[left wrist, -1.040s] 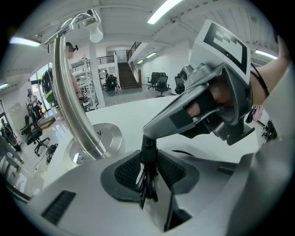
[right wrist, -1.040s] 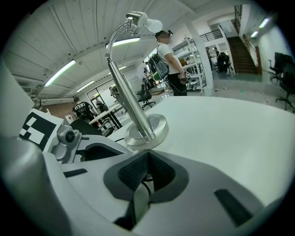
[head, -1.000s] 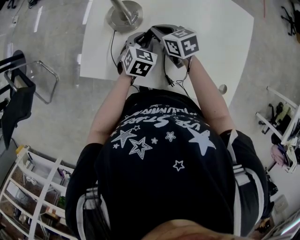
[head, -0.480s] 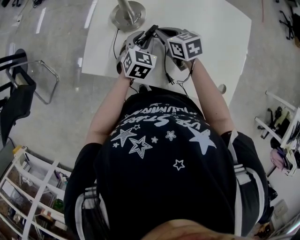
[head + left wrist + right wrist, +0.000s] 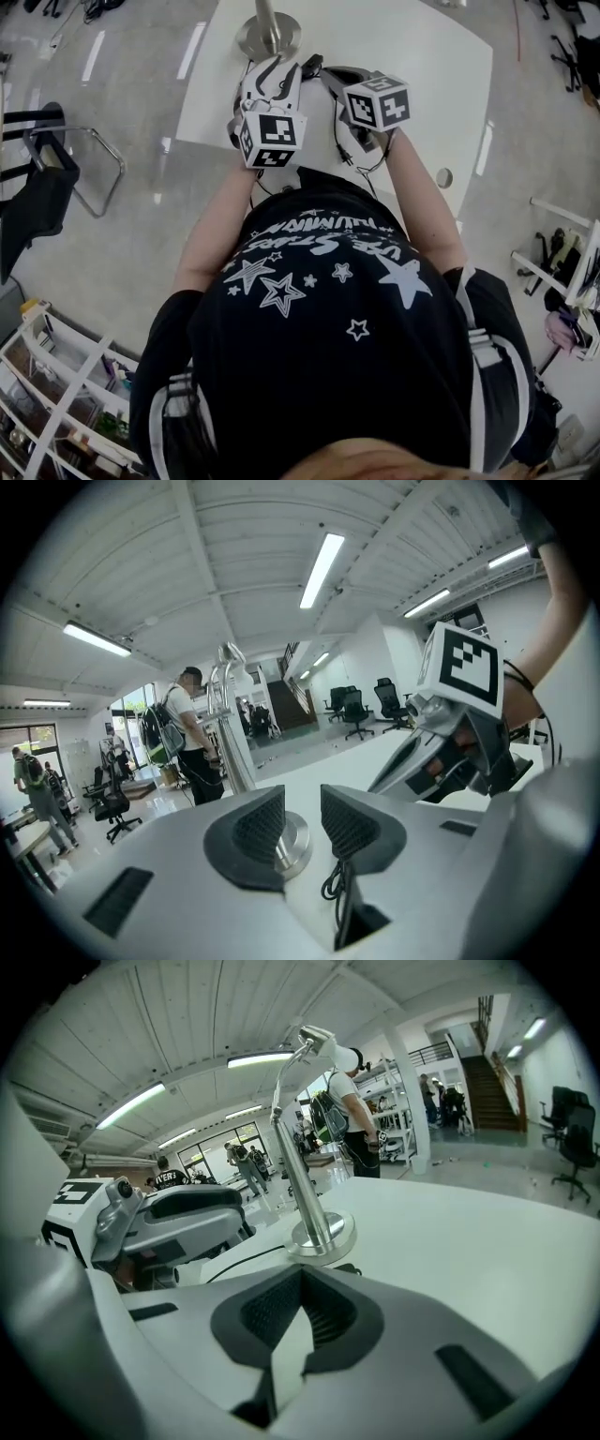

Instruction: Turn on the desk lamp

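The desk lamp's round metal base point(image 5: 270, 36) stands at the far side of the white table point(image 5: 422, 47). In the right gripper view its slim pole rises to a small white head point(image 5: 323, 1042), which shows no light. My left gripper point(image 5: 272, 64) reaches out just short of the base. Its jaws stand open point(image 5: 302, 803) with nothing between them, and the base point(image 5: 294, 838) and the lamp's black cable point(image 5: 336, 883) lie beyond. My right gripper point(image 5: 330, 75) hovers beside it on the right, its fingertips closed together point(image 5: 301, 1279) and empty, with the base point(image 5: 321, 1234) ahead.
A black chair point(image 5: 42, 183) stands on the floor to the left, and a white shelf unit point(image 5: 56, 403) sits at the bottom left. A person with a backpack point(image 5: 187, 733) stands beyond the table. More office chairs point(image 5: 354, 710) stand further back.
My left gripper has moved forward across the table towards the lamp base. The right gripper has stayed beside it, barely shifting.
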